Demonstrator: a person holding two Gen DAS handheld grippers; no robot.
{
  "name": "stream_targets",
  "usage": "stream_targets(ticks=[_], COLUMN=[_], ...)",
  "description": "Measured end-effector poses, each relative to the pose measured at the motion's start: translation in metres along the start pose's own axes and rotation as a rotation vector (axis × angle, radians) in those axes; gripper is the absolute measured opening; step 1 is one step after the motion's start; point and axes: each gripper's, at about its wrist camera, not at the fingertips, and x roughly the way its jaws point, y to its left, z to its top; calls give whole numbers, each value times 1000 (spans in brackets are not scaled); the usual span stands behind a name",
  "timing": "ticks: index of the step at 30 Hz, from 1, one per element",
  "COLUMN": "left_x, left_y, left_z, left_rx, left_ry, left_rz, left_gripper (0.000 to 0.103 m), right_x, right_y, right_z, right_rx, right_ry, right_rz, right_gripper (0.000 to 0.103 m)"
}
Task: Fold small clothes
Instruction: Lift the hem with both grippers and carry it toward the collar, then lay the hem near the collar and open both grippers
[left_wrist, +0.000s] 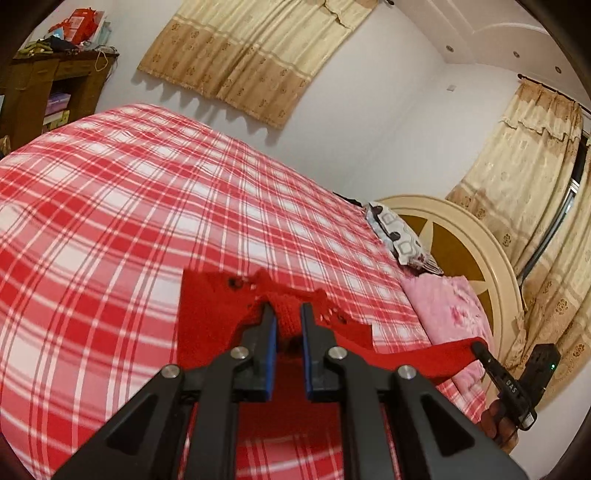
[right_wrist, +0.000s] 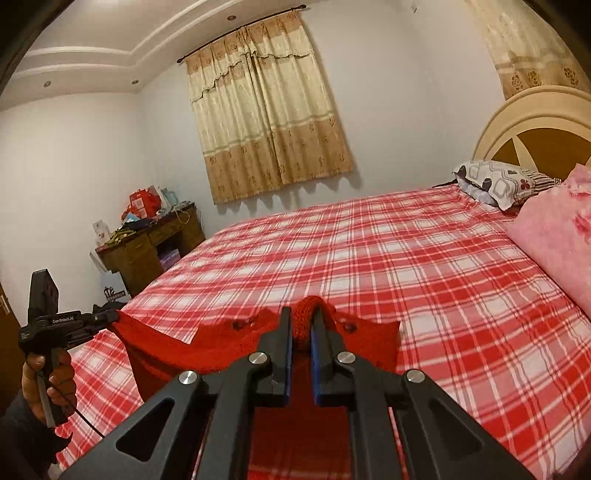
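In my left wrist view, low centre of the frame, my left gripper is clenched on a bunched fold of the red knitted garment, the knit pinched between its blue-padded fingers. From there the garment stretches as a taut band toward the lower right of the frame, where it ends at the tip of my right gripper. A hand shows just below that tool at the right edge.

In my right wrist view the right gripper sits at lower centre, likewise clamped on a thick roll of the same garment, which bulges up between the finger tips. The cloth sags in a wide red sheet toward the lower left of the frame, up to my left gripper, held by a hand at the left edge. Dark buttons show on the knit near the grip.

The garment hangs lifted between the two tools, above the red-and-white checked bedsheet that fills the middle of both frames. Whether its lowest part touches the sheet I cannot tell.

At the right of the right wrist view lie a pink blanket and a patterned pillow against a round cream headboard. Beige curtains hang at upper centre, and a cluttered wooden desk stands at the left beside the bed.
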Motion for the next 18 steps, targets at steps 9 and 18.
stream_targets(ticks=[9,18], left_x=[75,151], left_y=[23,56], left_z=[22,16], left_rx=[-17,-23], left_ry=[66,162], left_rz=[60,139], left_gripper=[12,12], right_x=[72,167], right_y=[-25,-70], right_z=[8,-15], right_rx=[25,84], right_ry=[74,232], right_rz=[-43,-117], right_gripper=[7,7])
